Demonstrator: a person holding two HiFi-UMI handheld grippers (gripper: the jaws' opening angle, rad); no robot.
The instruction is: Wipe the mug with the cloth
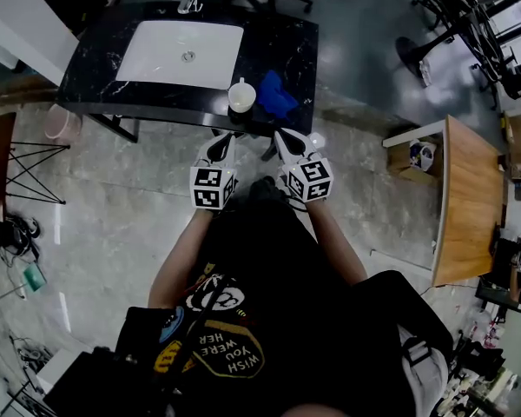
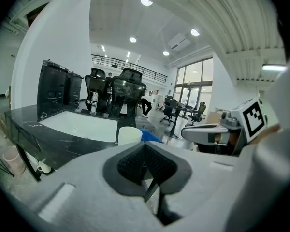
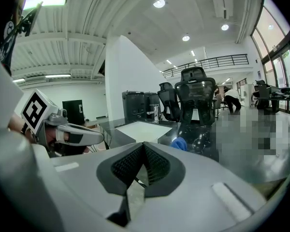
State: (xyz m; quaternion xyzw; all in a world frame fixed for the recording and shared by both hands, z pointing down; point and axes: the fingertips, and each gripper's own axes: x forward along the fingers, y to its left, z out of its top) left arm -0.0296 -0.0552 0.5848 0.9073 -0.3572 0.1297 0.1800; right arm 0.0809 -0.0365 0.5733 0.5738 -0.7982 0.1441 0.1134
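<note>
Both claws are closed, pads together, with nothing between them. The left claw [image 1: 222, 142] and the right claw [image 1: 283, 137] are held side by side before the person's body, arms stretched forward and tips pointing slightly down toward the tabletop [image 1: 95, 76]. The mug [image 1: 241, 95] stands upright near the front edge, just beyond the left claw and untouched. The cloth [image 1: 276, 95] lies beside it, ahead of the right claw.

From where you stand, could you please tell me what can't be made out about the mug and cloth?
Mug: head view, too small to show dirt; left gripper view, base behind the left gripper.
Cloth: left gripper view, mostly behind that gripper; right gripper view, only a corner shows above the right gripper.
</note>
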